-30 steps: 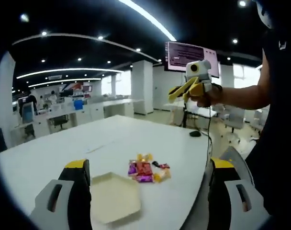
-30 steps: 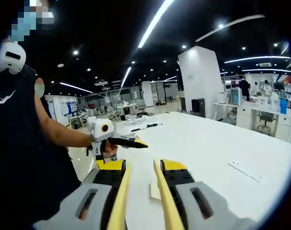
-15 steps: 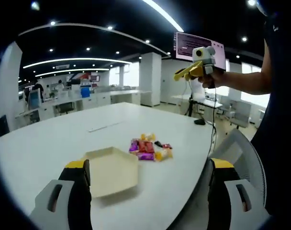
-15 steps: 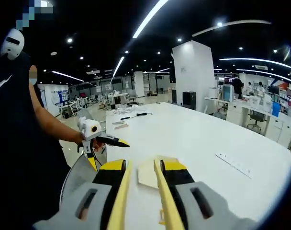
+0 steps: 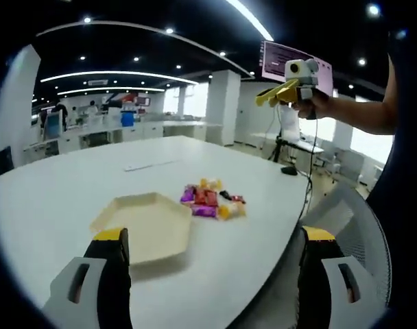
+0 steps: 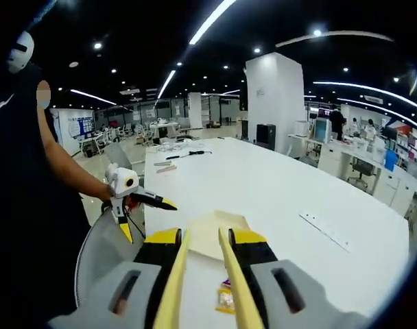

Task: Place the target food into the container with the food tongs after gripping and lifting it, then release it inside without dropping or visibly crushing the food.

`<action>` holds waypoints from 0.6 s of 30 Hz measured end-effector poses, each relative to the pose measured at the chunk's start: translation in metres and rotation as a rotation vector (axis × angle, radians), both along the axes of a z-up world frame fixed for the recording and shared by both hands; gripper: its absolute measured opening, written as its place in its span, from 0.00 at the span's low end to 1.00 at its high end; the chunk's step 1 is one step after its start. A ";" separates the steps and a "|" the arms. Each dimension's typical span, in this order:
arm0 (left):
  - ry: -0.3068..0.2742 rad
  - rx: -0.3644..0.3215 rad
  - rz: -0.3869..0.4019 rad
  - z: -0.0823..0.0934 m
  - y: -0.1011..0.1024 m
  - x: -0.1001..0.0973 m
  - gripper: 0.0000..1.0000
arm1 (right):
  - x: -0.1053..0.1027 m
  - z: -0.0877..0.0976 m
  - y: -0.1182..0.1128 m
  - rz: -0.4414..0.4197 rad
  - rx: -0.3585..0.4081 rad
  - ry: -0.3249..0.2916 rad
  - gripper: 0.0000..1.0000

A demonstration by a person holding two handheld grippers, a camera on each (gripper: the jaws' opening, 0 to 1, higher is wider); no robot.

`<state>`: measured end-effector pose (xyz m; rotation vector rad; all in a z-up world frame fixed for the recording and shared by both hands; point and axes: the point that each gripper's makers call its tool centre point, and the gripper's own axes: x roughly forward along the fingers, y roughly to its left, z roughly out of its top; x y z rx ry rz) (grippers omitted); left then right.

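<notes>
A pile of wrapped sweets lies on the white table, just right of a cream hexagonal tray. My left gripper hovers wide open before the table's near edge, nothing between its jaws. My right gripper is shut on yellow food tongs, whose arms stand slightly apart and point at the tray. One sweet shows low between the tong arms. In the left gripper view the right gripper is held high over the table's far right with the tongs. The left gripper appears at left, jaws spread.
A person in dark clothes stands at the table's end beside a grey mesh chair. A flat strip lies on the table to the right, small tools at its far end. Desks and pillars fill the office behind.
Both cameras have moved: the tray and sweets now sit higher and fuller in the left gripper view. In the right gripper view the tray has come between the tong arms and a sweet appears.
</notes>
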<state>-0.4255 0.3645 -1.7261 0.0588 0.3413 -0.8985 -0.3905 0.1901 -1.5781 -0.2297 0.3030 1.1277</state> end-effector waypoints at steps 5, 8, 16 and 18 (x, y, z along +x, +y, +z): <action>-0.014 0.014 0.002 -0.001 0.000 -0.001 0.99 | 0.001 0.000 -0.001 -0.006 0.014 0.011 0.26; -0.018 0.016 0.003 0.001 0.001 -0.001 0.99 | 0.001 0.000 -0.001 -0.006 0.020 0.018 0.26; -0.018 0.031 0.028 -0.005 0.002 0.001 0.99 | 0.006 -0.010 -0.005 -0.013 0.038 0.052 0.27; -0.014 0.026 0.031 -0.007 0.002 0.002 0.99 | 0.008 -0.016 -0.007 -0.017 0.039 0.057 0.27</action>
